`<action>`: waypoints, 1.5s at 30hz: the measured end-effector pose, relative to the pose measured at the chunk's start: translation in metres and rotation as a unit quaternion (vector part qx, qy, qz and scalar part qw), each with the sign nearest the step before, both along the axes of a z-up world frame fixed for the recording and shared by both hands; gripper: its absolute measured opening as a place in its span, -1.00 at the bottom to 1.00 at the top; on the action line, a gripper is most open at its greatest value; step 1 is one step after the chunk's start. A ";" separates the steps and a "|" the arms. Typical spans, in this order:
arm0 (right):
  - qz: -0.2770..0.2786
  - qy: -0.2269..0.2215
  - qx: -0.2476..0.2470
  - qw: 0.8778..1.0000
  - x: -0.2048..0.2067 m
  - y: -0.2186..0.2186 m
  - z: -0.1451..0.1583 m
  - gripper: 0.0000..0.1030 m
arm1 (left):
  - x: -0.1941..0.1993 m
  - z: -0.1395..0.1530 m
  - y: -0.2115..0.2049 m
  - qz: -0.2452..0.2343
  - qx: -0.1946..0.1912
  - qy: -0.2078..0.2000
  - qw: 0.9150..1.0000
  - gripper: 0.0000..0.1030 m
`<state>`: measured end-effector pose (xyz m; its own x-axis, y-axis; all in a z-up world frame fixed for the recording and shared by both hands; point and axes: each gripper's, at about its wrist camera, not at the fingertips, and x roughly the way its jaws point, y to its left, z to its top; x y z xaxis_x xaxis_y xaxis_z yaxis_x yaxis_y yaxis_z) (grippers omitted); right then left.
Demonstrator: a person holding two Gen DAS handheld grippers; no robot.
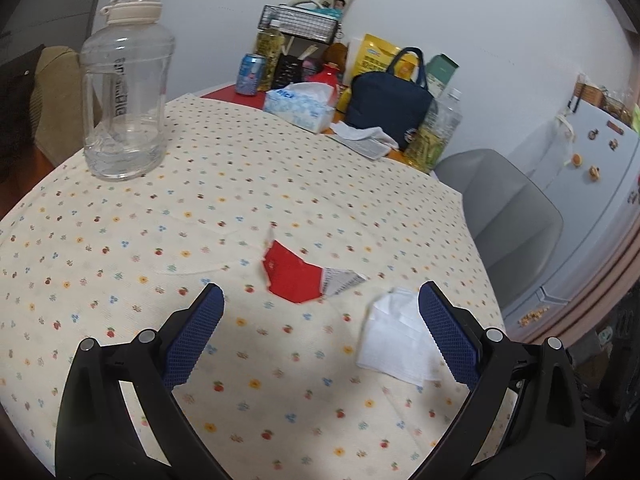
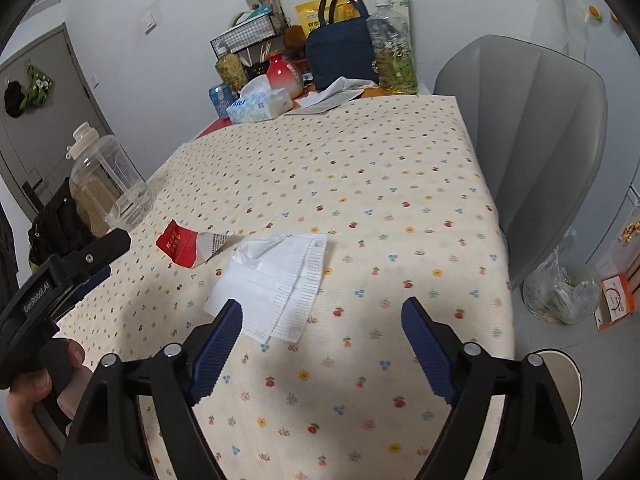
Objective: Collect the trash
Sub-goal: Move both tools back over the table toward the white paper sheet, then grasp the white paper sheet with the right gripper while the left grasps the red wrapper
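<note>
Both grippers hang over the flowered tablecloth [image 1: 280, 184], and both have their blue pads spread wide with nothing between them. The left gripper [image 1: 320, 292] points at the red wrapper [image 1: 294, 278], a torn red packet with a white printed end, lying flat on the cloth just ahead of the fingertips. The white tissue [image 1: 394, 340] sits just inside the left gripper's right finger [image 1: 446, 336], partly hidden behind it.

From the right wrist, the right gripper [image 2: 322, 308] hovers above the near end of the tissue [image 2: 276, 284]; its left pad [image 2: 218, 344] overlaps the tissue's near corner in this view, though contact cannot be told. The wrapper [image 2: 186, 246] lies just left of the tissue, apart from it by a thin strip of cloth. The left gripper [image 2: 60, 276] shows at the left edge here, black body up off the table, a hand [image 2: 38, 392] round its handle.

Far left on the cloth stands a big clear jug [image 1: 126, 92] with a cream cap. At the back of the table: a tissue box [image 1: 300, 104], a navy bag [image 1: 390, 104], a can [image 1: 251, 74] and 2 bottles of yellowish liquid. A grey chair [image 2: 524, 144] stands beside the table's right edge, and a clear plastic bag [image 2: 560, 292] sits on the floor beyond it.
</note>
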<state>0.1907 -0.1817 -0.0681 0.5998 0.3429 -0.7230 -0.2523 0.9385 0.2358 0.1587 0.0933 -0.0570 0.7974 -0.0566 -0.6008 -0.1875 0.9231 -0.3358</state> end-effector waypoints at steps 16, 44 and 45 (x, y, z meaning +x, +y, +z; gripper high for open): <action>-0.001 0.033 -0.010 0.999 0.040 0.015 -0.020 0.20 | 0.048 -0.032 0.020 0.002 -0.007 0.049 0.999 0.20; 0.058 0.056 -0.015 0.997 0.065 0.059 -0.039 -0.81 | 0.040 -0.034 0.031 0.006 -0.009 0.062 0.998 -0.91; 0.061 0.051 -0.012 0.997 0.063 0.058 -0.037 -0.87 | 0.039 -0.033 0.030 0.006 -0.008 0.061 0.998 -0.91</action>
